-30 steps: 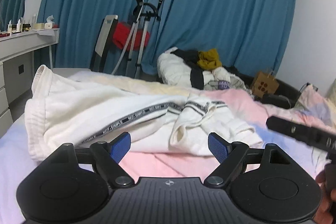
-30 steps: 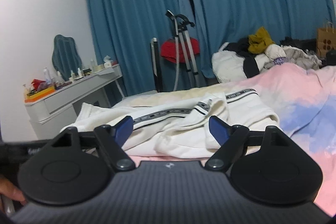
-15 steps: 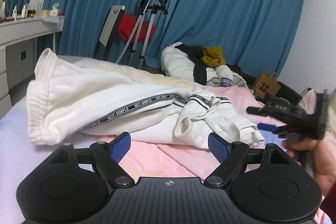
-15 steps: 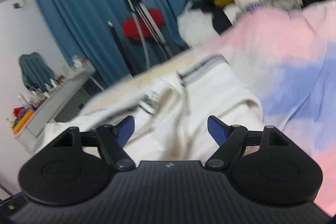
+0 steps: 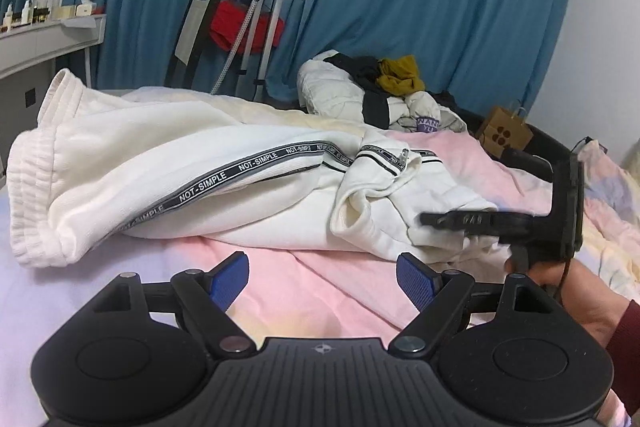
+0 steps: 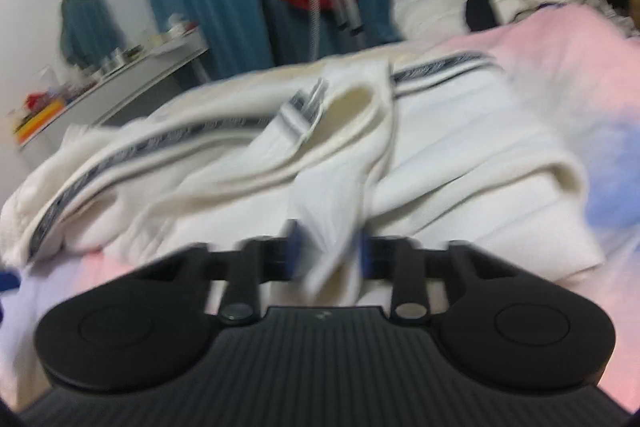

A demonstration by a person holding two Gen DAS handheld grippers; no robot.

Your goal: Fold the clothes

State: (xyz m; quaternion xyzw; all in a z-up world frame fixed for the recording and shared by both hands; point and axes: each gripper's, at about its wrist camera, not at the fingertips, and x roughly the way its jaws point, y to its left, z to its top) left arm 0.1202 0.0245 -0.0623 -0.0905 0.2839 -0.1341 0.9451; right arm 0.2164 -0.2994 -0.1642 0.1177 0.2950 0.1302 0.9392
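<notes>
Since a second ago our right claw has swung down from hovering over the bed and closed in on the near edge of the white trousers; its blue pads, then wide apart, now stand close together at lower centre of the blurred right wrist view, with a fold of white cloth pinched between them. Seen from the left wrist view, that same right claw reaches in from the right edge of the frame to the cuff end of the trousers, where half a second ago it was clear of the cloth.

Our left claw has hardly shifted: it hangs at bottom centre, spread wide, holding nothing, with bare pink bedsheet between its pads and the trousers lying beyond it across the middle of the frame, waistband at the left, striped leg running right.

We judge the step in hand to be the first grasp, taking hold of the leg end before any fold is made. Nothing looks folded yet; the trousers lie rumpled, one leg bunched over the other.

Next we would need the left claw to go forward and take the waistband at the left, so both ends can be lifted and pulled flat. Thick cloth may slip from a shallow pinch.

Farther out, at upper right, a heap of other clothes waits against the blue curtain.
</notes>
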